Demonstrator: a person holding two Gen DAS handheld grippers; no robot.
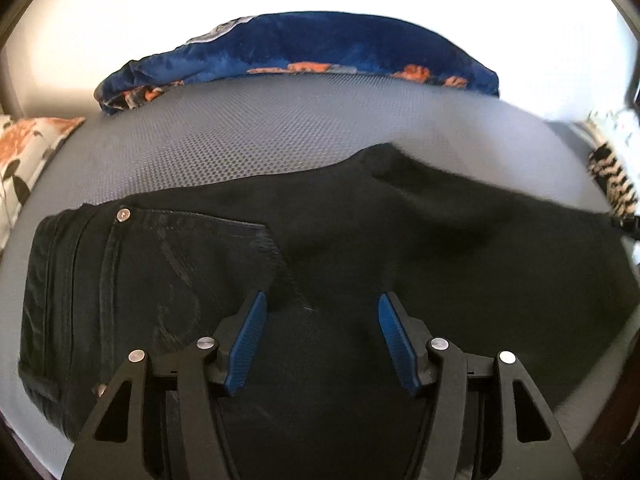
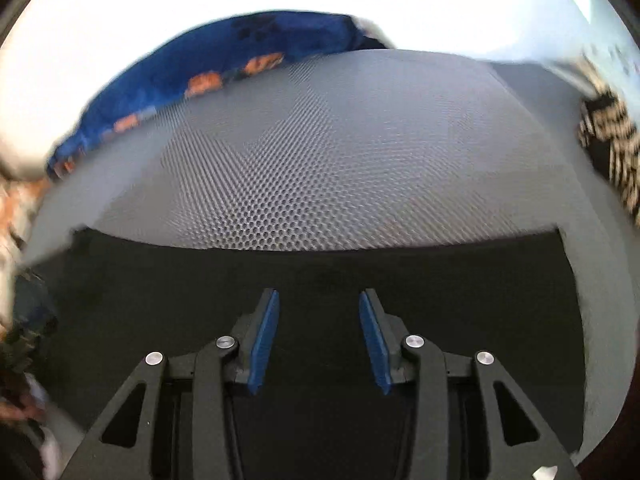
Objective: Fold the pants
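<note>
The grey honeycomb-textured mat (image 1: 280, 136) fills the middle of both views, and I take it as the flat working surface that lets the cloth lie smooth for folding; whether it covers a bed or a bench I cannot tell. The black pants (image 1: 360, 240) spread across the lower half of the left wrist view, waistband end at the lower left of the frame with a back pocket (image 1: 192, 264) and its rivet (image 1: 123, 214) facing up, the legs running off to the right, so they seem laid lengthwise, probably one leg already over the other. In the right wrist view the same dark cloth covers the bottom of the frame, its far edge straight against the mat. Behind, along the top of the mat, lies a blue cloth with orange flowers (image 1: 312, 52), out of the way; a floral pillow (image 1: 24, 152) sits at the left edge and a striped black-and-white thing (image 1: 612, 176) at the right edge. My left gripper (image 1: 322, 300) hovers over the seat area, jaws apart and holding nothing. My right gripper (image 2: 319, 300) hangs over the leg cloth, jaws likewise spread and empty, I judge ready to pinch an edge for the next fold.
</note>
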